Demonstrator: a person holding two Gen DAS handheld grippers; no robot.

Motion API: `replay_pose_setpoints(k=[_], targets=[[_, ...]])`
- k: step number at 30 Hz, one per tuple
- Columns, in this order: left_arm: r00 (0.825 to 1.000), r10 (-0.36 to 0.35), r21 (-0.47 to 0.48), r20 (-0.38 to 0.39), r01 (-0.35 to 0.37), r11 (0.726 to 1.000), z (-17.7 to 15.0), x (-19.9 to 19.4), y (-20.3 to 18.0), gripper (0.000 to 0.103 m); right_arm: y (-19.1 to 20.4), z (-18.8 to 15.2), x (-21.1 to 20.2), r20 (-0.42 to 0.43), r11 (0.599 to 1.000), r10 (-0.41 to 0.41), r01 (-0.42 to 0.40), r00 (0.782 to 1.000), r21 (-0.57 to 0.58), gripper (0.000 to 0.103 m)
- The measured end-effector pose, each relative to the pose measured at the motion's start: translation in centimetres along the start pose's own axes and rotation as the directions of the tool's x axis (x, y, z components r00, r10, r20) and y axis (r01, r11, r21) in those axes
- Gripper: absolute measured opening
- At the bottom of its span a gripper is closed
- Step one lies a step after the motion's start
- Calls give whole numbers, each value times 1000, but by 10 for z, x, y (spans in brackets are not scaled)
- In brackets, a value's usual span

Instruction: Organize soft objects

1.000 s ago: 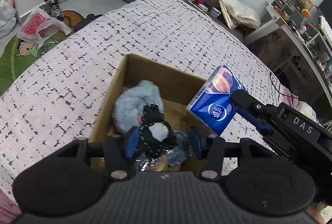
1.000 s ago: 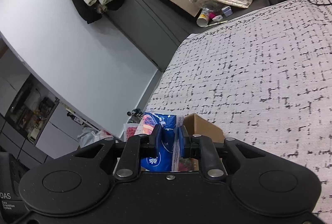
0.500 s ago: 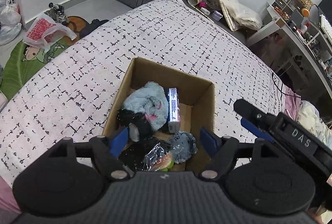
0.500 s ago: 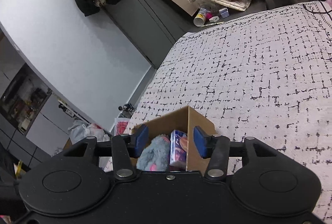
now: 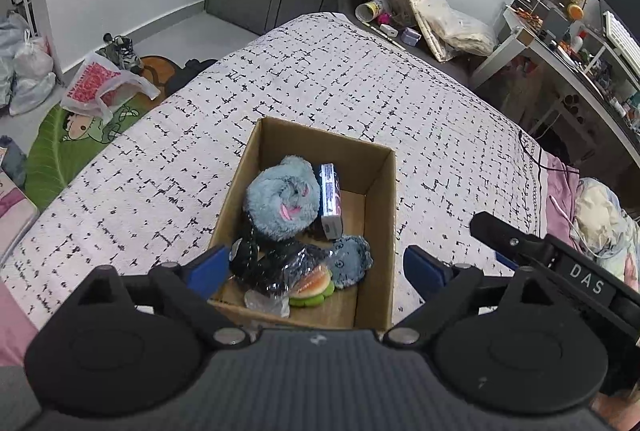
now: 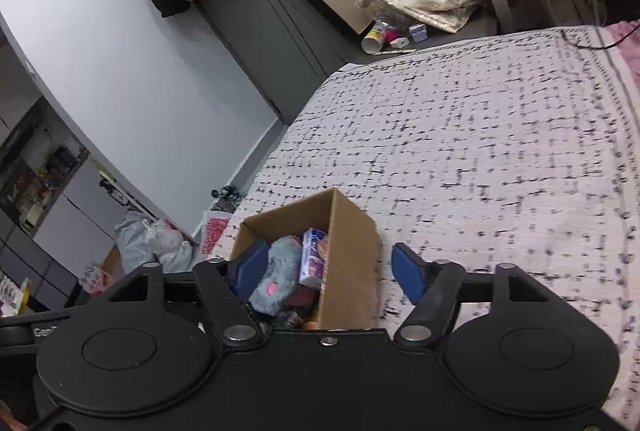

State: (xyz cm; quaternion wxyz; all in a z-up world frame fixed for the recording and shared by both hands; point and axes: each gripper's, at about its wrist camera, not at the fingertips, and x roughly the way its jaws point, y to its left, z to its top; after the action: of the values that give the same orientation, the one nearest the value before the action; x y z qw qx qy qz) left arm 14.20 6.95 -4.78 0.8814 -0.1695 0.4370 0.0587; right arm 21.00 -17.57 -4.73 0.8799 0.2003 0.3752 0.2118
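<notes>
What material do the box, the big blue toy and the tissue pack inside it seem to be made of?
The box looks like plain brown corrugated cardboard, matte, with folded corners. The big blue toy looks like plush fabric: fuzzy pile, soft rounded shape. The tissue pack seems wrapped in thin printed plastic film, since it shines slightly; the contents are hidden.

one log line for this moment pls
left gripper: open, empty | right gripper: open, empty | tissue pack: in box beside blue plush

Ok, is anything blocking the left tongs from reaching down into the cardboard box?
Nothing visible does. The left tongs are open above the near end of the cardboard box, whose top is open, with the blue plush and tissue pack lying inside.
</notes>
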Motion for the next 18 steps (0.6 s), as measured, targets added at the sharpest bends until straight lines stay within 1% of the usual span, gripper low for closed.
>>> replay_pose_setpoints(k=[4, 5, 9, 11, 15, 18], targets=[[1000, 9, 37, 19, -9, 999, -8, -16, -5, 101, 1, 0, -17, 4, 1000, 4, -4, 1000, -8, 75], [1000, 10, 40, 26, -11, 999, -10, -20, -5, 101, 2, 0, -21, 7, 1000, 3, -3, 1000, -14, 77], [999, 16, 45, 47, -18, 999, -17, -36, -5, 102, 8, -1, -41, 23, 999, 3, -2, 1000, -40, 89], [998, 19, 52, 54, -22, 998, -22, -44, -5, 102, 12, -3, -53, 32, 998, 4, -2, 999, -62, 92], [997, 24, 61, 72, -28, 998, -30, -58, -4, 102, 18, -6, -73, 29, 995, 5, -2, 1000, -100, 102], [996, 29, 58, 83, -34, 998, -36, -67, -3, 102, 22, -7, -88, 26, 993, 2, 1, 1000, -120, 103]])
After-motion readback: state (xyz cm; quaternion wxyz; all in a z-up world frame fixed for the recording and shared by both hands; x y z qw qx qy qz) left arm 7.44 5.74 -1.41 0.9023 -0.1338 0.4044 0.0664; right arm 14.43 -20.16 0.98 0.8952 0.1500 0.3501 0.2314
